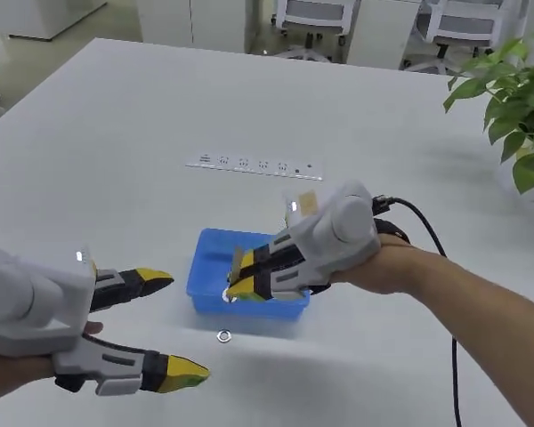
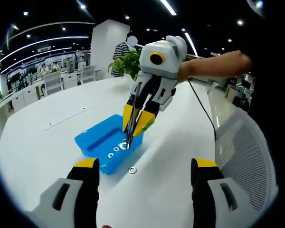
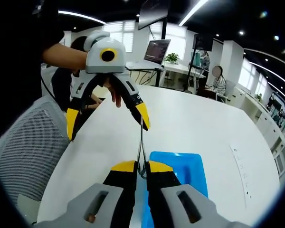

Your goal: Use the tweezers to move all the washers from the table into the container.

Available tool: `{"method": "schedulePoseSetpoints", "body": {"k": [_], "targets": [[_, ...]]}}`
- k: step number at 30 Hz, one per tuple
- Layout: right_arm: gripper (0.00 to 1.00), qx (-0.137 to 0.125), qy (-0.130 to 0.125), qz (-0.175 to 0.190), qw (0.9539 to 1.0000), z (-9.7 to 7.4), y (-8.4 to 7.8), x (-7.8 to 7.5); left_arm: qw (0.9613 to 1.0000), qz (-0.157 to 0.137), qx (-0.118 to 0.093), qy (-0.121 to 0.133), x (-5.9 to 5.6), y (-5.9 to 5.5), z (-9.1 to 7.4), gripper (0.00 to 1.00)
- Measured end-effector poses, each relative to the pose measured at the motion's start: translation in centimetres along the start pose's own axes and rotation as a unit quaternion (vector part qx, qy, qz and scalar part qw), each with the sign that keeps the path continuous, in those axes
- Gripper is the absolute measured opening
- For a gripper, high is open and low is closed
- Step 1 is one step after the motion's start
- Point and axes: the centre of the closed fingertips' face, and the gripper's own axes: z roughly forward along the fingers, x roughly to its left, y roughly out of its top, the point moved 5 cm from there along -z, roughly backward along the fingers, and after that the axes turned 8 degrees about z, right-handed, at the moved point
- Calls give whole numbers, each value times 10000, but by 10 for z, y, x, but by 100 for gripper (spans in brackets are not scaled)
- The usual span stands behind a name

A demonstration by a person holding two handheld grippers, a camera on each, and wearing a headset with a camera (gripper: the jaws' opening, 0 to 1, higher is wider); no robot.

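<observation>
Right tool [image 2: 137, 124] gripping tweezers [image 2: 129, 137], seemingly inside container [image 2: 97, 140]

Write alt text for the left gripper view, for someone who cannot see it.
The right gripper, shut on thin metal tweezers, points them down into a shallow blue plastic container holding several small metal washers. One silver washer lies on the white table just outside it, ahead of the left gripper's open jaws.

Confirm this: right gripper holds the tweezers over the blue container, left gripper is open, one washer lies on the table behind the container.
Not behind: the head view shows the washer on the table in front of the blue container, on the person's side. The right gripper does hold the tweezers over it, and the left gripper is open.
</observation>
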Motion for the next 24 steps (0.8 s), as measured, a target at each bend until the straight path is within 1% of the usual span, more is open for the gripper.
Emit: {"method": "schedulePoseSetpoints", "body": {"k": [6, 10, 15, 24], "targets": [[8, -37, -45, 5, 10000, 5, 2, -13, 9999, -14, -86, 100, 2, 5, -2, 94], [8, -53, -47, 20, 10000, 11, 0, -18, 9998, -61, -135, 162, 4, 6, -2, 99], [8, -24, -26, 29, 10000, 18, -4, -22, 9997, -81, -143, 176, 6, 7, -2, 99], [8, 27, -8, 72, 10000, 32, -11, -31, 9997, -46, -116, 220, 12, 7, -3, 99]]}}
